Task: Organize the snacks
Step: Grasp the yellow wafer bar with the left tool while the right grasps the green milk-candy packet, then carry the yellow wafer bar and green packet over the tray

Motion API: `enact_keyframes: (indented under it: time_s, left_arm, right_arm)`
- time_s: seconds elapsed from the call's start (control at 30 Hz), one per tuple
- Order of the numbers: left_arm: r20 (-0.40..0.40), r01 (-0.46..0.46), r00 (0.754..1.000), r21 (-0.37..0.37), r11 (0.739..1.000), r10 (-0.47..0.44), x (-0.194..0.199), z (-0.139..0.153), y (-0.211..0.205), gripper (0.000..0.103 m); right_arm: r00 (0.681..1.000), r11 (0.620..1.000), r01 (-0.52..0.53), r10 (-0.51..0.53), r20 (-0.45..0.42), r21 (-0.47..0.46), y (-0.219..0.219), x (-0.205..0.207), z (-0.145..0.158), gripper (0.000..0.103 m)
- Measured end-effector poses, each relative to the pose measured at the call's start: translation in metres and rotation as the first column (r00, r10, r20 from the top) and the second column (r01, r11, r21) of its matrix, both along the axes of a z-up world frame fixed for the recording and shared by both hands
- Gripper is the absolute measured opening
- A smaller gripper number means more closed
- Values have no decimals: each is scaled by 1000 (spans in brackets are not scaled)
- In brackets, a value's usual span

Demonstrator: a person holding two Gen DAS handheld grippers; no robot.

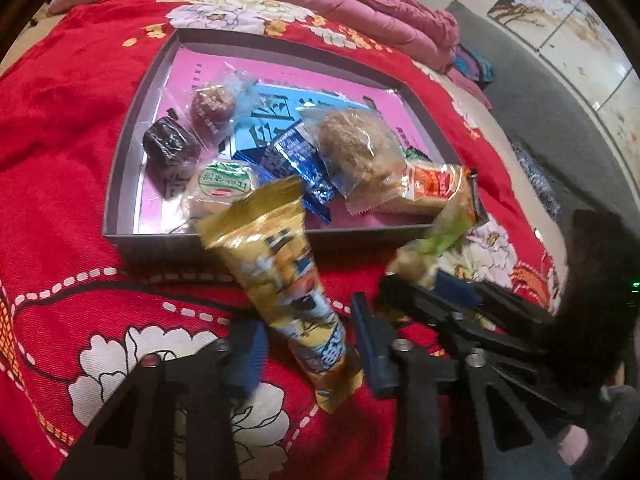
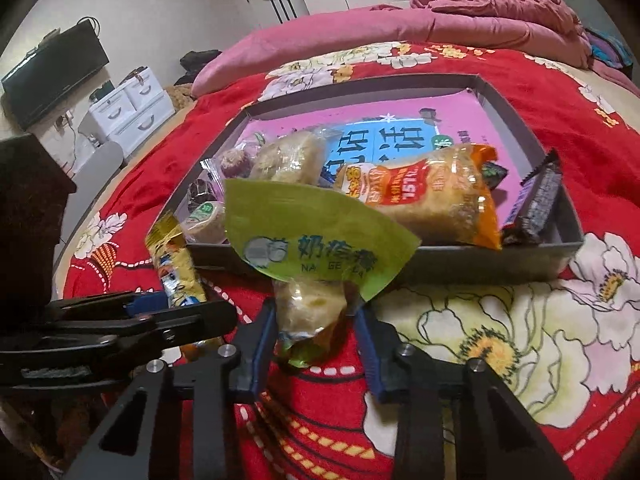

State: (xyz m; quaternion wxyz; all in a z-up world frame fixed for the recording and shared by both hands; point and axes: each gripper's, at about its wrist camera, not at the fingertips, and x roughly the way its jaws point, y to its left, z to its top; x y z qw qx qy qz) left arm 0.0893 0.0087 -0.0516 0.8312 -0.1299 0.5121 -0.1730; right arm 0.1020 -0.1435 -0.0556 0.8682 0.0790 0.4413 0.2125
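A yellow snack packet (image 1: 280, 280) and a green one (image 2: 312, 248) stand tilted beside the tray (image 1: 120, 184). Other wrapped snacks (image 1: 352, 152) lie heaped inside it.

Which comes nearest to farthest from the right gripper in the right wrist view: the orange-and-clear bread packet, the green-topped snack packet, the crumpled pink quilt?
1. Green-topped snack packet: between the fingers of the right gripper.
2. Orange-and-clear bread packet: beyond it, in the grey box, right of centre.
3. Crumpled pink quilt: far end of the bed, upper right.
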Motion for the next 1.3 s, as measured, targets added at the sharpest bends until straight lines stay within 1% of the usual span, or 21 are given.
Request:
enact_keyframes:
  time_s: [0.07, 0.13, 0.17, 0.33, 0.5, 0.67, 1.03, 1.3]
  left_arm:
    - [0, 12, 1000, 1, 1000, -12, 1, 0, -3, 27]
    - [8, 23, 1000, 10, 1000, -23, 0, 2, -6, 26]
    - [17, 29, 999, 20, 999, -29, 0, 4, -8, 23]
    - [72, 45, 996, 20, 999, -47, -7, 17, -8, 20]
    - [135, 42, 990, -8, 999, -40, -12, 36, -3, 20]
    - [189, 18, 982, 7, 1000, -19, -16, 49, 5, 20]
    - [235, -45, 971, -10, 999, 46, -7, 64, 27, 20]
    - [254, -87, 963, -9, 996, 86, 1, 66, 40, 20]
  right_arm:
    - [1000, 1000, 7, -7, 9, -6, -5, -5, 3, 35]
    - [1000, 1000, 12, -12, 12, -5, -9, -8, 5, 35]
    - [1000, 1000, 16, -16, 14, -3, -11, -9, 6, 35]
    - [999, 1000, 17, -18, 40, 19, -17, -17, 19, 35]
    - [997, 1000, 12, -14, 81, 24, -17, -23, 34, 35]
    - [994, 999, 22, -26, 103, 39, -19, -23, 46, 35]
    - [990, 995, 74, -81, 116, 63, -31, -9, 58, 35]
    - [987, 993, 89, -98, 128, 74, -34, 2, 65, 35]
